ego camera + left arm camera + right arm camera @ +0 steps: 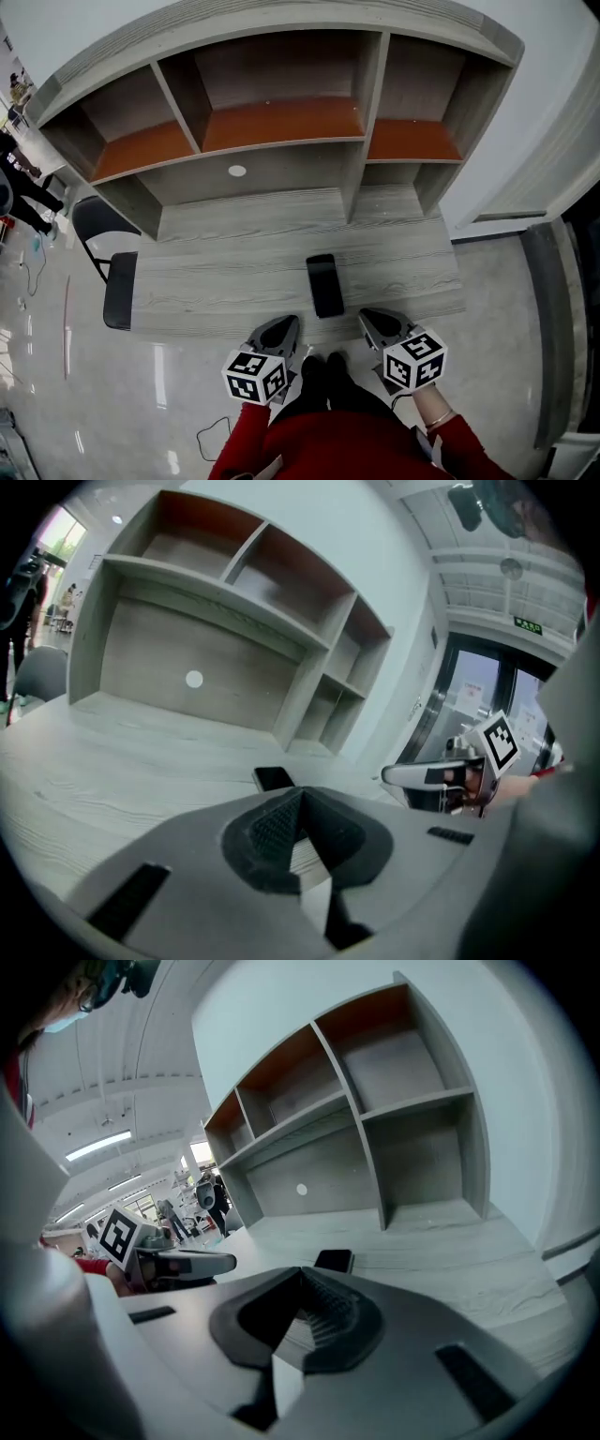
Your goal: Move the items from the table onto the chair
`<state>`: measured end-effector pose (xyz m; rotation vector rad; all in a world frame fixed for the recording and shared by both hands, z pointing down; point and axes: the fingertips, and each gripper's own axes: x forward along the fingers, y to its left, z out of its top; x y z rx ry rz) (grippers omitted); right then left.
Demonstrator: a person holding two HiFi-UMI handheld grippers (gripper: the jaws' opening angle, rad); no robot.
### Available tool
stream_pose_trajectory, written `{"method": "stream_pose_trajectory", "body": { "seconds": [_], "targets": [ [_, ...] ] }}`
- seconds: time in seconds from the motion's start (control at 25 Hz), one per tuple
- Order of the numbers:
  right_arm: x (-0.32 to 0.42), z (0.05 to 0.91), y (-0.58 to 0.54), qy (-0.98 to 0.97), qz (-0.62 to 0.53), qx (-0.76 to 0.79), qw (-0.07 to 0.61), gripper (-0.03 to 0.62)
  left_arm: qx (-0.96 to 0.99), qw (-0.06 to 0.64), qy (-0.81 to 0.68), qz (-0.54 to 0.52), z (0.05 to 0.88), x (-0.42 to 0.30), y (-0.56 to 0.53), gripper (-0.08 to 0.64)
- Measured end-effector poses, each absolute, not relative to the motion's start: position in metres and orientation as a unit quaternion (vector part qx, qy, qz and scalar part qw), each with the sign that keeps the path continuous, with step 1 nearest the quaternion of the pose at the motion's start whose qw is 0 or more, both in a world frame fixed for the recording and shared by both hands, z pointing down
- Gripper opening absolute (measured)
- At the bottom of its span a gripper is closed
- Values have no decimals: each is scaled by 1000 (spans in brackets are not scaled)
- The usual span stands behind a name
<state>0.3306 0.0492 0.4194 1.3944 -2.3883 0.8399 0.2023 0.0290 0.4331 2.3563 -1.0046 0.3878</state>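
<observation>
Phone flat on table; chair beside; left gripper, right gripper closed, empty.

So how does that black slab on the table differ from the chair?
The black slab lies flat on the table, near its front edge; the chair stands on the floor at the table's left end. The slab is small and thin; the chair is far bigger. Both look dark.

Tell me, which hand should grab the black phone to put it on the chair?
Left, probably. Both the left tool and the right tool are shut and about equally near the phone, but the chair stands off the table's left end, on the left tool's side.
</observation>
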Motion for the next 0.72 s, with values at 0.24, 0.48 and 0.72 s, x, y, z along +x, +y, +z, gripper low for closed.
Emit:
{"method": "stream_pose_trajectory", "body": {
  "seconds": [0.24, 0.48, 0.72],
  "targets": [
    [329, 466, 2, -815, 324, 448, 175, 15, 840, 396, -333, 163, 480, 220, -6, 87],
    [312, 507, -20, -799, 453, 353, 177, 274, 807, 488, -290, 163, 507, 238, -31, 168],
    [307, 529, -33, -783, 477, 345, 201, 281, 800, 498, -279, 185, 520, 246, -43, 173]
  ]
}}
